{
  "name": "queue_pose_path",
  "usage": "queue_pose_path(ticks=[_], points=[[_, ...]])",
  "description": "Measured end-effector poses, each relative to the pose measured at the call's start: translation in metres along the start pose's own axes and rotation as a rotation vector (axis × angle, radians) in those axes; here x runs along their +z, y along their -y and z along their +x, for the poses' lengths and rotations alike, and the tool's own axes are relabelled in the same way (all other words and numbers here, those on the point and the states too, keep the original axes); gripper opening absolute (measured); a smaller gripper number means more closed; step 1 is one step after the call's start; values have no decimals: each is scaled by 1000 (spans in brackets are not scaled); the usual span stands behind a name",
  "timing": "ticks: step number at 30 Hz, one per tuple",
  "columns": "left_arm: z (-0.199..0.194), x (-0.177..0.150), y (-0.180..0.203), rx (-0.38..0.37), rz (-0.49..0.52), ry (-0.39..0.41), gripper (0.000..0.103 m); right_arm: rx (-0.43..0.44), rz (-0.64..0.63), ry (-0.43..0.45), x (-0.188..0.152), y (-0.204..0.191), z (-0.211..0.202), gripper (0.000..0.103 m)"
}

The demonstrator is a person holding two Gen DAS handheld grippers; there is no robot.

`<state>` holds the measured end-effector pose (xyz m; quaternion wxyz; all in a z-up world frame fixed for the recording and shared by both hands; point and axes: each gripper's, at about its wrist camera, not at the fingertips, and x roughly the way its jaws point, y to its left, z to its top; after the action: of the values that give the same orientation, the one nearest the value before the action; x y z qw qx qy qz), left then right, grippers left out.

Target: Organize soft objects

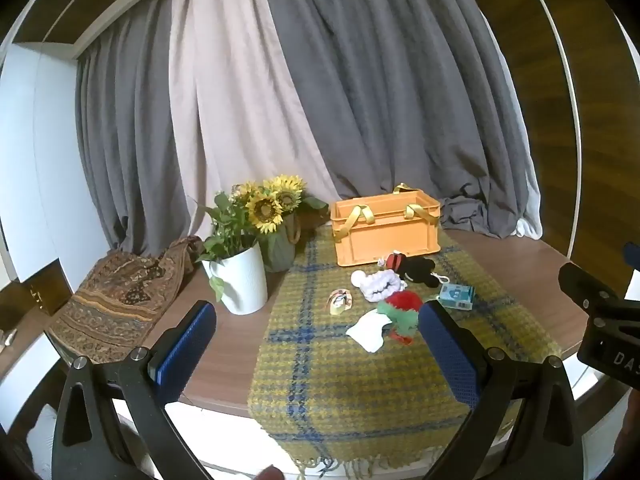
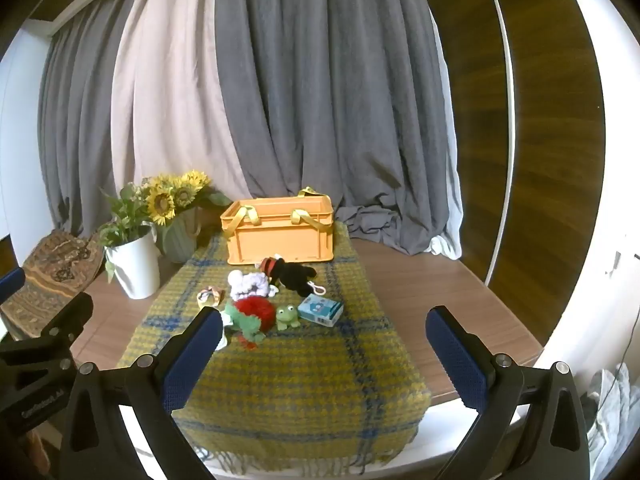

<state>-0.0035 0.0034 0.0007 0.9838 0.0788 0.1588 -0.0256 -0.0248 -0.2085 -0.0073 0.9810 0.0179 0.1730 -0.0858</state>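
Note:
An orange crate [image 1: 386, 226] [image 2: 280, 232] with yellow handles stands at the far end of a yellow-blue plaid cloth [image 1: 340, 360] [image 2: 288, 376]. In front of it lie a black plush [image 2: 294, 274], a white fluffy toy [image 2: 248, 284], a red-and-green plush [image 2: 250, 316], a small green frog [image 2: 287, 317], a blue tissue pack [image 2: 321, 310] and a white cloth [image 1: 370, 330]. My left gripper [image 1: 316, 324] is open above the cloth's near part. My right gripper [image 2: 324, 332] is open too, nothing between its fingers.
A white pot with a plant [image 1: 240, 276] and sunflowers in a green vase [image 1: 276, 216] stand left of the cloth. A patterned brown bag [image 1: 116, 300] lies far left. Grey curtains [image 2: 320, 100] hang behind the round wooden table [image 2: 440, 300].

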Motion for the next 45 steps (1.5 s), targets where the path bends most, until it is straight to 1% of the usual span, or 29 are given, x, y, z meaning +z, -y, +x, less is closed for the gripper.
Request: queue_pose_path(ticks=[1,2,4,5,8,13,20,26,45], points=[[-6,-1,0,13,-1,14,103,3,3,-2,0,0,0,103],[-1,0,1,17,7,-10,103,4,3,-3,0,0,0,103],[-1,0,0,20,5,-10,103,7,11,-9,1,0,1,103],[5,3,0,17,-1,-23,103,7,10,-9,1,0,1,103],[3,11,3,21,9,-21,103,8,12,-9,1,1,1,103],[4,15,2,19,-2,-12,103,9,14,-7,3,2,-1,103],[3,11,3,20,-3,-4,103,11,16,-6,4,0,3,103],[1,16,3,37,-12,11,103,14,18,-6,4,0,2,103],[4,12,4,29,-17,11,103,11,19,-9,8,2,8,103]])
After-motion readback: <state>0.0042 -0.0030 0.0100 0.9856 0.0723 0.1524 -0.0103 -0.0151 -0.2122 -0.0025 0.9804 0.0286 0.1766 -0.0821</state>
